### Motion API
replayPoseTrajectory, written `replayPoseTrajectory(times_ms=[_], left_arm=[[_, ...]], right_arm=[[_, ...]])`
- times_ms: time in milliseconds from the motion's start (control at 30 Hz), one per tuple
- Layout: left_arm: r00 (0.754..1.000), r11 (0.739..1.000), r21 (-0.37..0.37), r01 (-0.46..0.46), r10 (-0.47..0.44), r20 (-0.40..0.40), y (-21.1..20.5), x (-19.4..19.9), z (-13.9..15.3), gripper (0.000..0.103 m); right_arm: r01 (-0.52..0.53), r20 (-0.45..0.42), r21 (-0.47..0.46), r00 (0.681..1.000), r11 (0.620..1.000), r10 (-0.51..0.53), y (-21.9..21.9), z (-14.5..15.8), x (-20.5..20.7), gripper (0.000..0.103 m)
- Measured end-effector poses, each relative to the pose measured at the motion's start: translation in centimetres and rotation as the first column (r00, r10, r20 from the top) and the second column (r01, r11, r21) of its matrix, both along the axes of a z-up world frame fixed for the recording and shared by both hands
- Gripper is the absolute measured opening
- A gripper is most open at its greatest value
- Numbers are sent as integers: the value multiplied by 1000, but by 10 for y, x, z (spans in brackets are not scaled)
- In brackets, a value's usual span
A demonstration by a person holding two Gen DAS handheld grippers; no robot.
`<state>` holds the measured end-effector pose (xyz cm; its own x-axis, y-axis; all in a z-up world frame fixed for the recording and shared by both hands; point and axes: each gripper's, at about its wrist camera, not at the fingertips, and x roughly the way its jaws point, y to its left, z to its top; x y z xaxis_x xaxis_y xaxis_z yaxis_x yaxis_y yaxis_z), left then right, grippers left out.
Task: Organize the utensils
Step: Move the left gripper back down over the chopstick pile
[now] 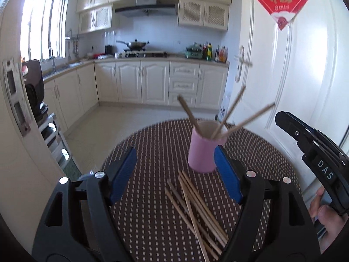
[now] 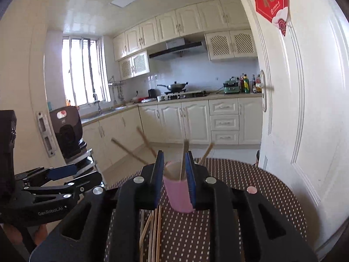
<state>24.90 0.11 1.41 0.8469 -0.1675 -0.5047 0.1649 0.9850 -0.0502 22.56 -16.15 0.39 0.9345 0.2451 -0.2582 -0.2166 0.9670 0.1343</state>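
Chopsticks [image 1: 196,205] lie heaped at six o'clock of the pink cup [image 1: 204,147], awaiting sorting. Left gripper [image 1: 174,172] gapes empty above them; right gripper [image 2: 174,174], slightly parted, frames one upright chopstick [image 2: 183,159], apparently just released.

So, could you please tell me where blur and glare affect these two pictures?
Left wrist view: the window is blown out white, and the chopsticks in the pink cup look smeared. Right wrist view: the window glares too, and the upright chopsticks blur.
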Motion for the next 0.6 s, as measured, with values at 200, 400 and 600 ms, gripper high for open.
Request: replayPoseTrajectory(times_ms=[200, 400, 600], left_arm=[[989, 1000, -2, 14, -14, -145, -1, 5, -29, 73], [962, 1000, 1, 24, -23, -271, -8, 19, -60, 72], [923, 999, 9, 44, -37, -384, -19, 36, -95, 34]], right_arm=[[-27, -73, -24, 997, 999, 25, 5, -24, -5, 19], [-71, -222, -38, 973, 997, 61, 13, -59, 9, 19], [-112, -354, -4, 929, 994, 104, 15, -91, 24, 19]])
